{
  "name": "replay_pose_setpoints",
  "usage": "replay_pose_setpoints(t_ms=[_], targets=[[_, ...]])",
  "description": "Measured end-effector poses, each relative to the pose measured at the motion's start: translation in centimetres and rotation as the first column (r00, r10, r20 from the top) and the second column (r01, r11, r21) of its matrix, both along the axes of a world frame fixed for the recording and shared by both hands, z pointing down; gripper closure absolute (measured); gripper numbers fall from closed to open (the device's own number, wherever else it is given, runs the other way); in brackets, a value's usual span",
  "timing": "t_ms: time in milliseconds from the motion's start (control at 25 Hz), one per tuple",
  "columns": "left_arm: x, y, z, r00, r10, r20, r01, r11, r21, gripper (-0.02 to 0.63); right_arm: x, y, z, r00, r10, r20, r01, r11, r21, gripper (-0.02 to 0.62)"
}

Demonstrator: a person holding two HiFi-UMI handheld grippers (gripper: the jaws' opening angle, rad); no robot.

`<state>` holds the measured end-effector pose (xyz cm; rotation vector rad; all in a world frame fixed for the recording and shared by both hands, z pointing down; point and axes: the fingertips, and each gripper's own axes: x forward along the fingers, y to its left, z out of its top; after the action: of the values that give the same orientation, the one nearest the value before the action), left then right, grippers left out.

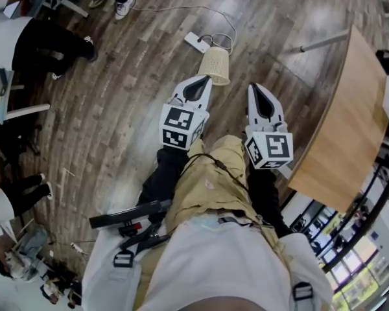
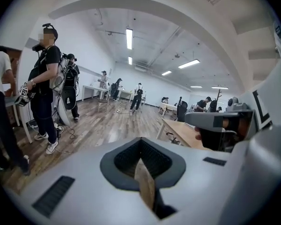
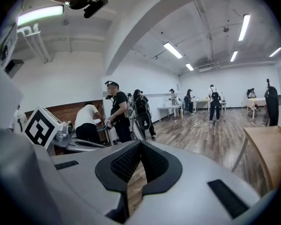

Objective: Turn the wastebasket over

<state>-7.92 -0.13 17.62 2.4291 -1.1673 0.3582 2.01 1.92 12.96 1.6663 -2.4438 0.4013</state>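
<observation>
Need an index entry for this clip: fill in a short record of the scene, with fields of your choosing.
wastebasket: beige, on the wooden floor ahead of the person, wider end nearer them; standing or lying, cannot tell
left hand-held gripper: jaws together, nothing between them
right hand-held gripper: jaws together, nothing between them
contact: none visible; neither gripper view shows the wastebasket
nearby: white power strip beyond the wastebasket; wooden table to the right
task status: wastebasket not yet gripped
</observation>
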Motion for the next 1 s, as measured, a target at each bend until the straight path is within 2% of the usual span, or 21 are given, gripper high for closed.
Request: replay_pose_setpoints(t_ms=[200,400,560,760,1000], targets=[[-0.1,-0.7,3.8,0.998,-0.056,0.031,0.058,0.996,-0.075,0.604,-0.6,-1.0,5.0,0.994,-0.097,0.040,0.102,0.987,-0.124,0.574],[-1.0,-1.2,6.6,0.995,-0.098,0.030,0.101,0.984,-0.145,0.604,-2.5,-2.7,6.8,0.970,-0.243,-0.013,0.238,0.956,-0.171,0.574],[-0.3,-2.1,9.3,0.993,-0.108,0.042,0.114,0.975,-0.192,0.604,-1.5,-4.7,8.4,0.962,-0.271,-0.031,0.260,0.945,-0.199,0.574],[1.1,-1.5,13.5,0.995,-0.090,0.049,0.100,0.955,-0.279,0.604,-0.3,-4.4,12.4,0.953,-0.300,-0.032,0.278,0.914,-0.295,0.574],[1.2,-0.6,23.7,0.993,-0.087,0.082,0.113,0.912,-0.394,0.604,-0.1,-3.7,22.2,0.946,-0.321,0.029,0.303,0.855,-0.421,0.574]])
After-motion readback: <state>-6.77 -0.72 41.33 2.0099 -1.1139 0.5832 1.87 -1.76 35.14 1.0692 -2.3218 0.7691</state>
